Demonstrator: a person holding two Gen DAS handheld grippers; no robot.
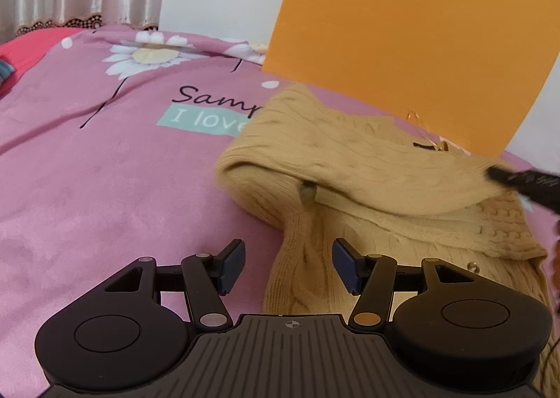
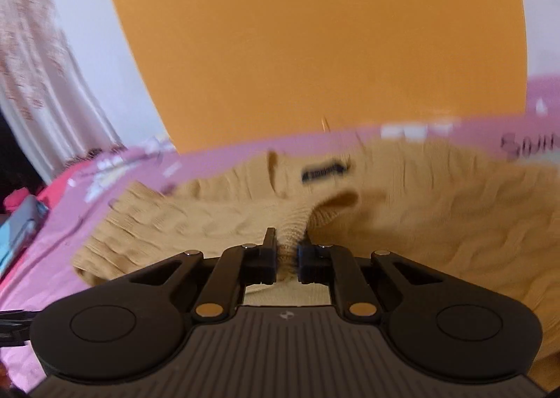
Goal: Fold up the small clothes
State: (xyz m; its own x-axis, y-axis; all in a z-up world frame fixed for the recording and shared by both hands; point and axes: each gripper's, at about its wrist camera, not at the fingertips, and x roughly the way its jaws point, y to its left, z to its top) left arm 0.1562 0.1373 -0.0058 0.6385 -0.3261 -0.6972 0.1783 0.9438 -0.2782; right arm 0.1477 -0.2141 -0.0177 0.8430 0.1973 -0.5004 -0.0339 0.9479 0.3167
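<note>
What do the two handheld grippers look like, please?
Both the left gripper and right gripper are black, with ribbed grey bodies, round side discs, silver and brass pivot pins and a small crosshair mark. The left fingers carry dark blue pads.

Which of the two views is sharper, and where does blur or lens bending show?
Left wrist view: sharp, the sweater crisp, only the bed cover bulging from the fisheye lens. Right wrist view: smeared by motion, the sweater's knit and the cover's print streaked, the orange board bowed.

sweater (image 2: 217, 219) motion-blurred, neck label (image 2: 325, 172) unreadable, bedsheet lettering (image 1: 217, 107) part-hidden
</note>
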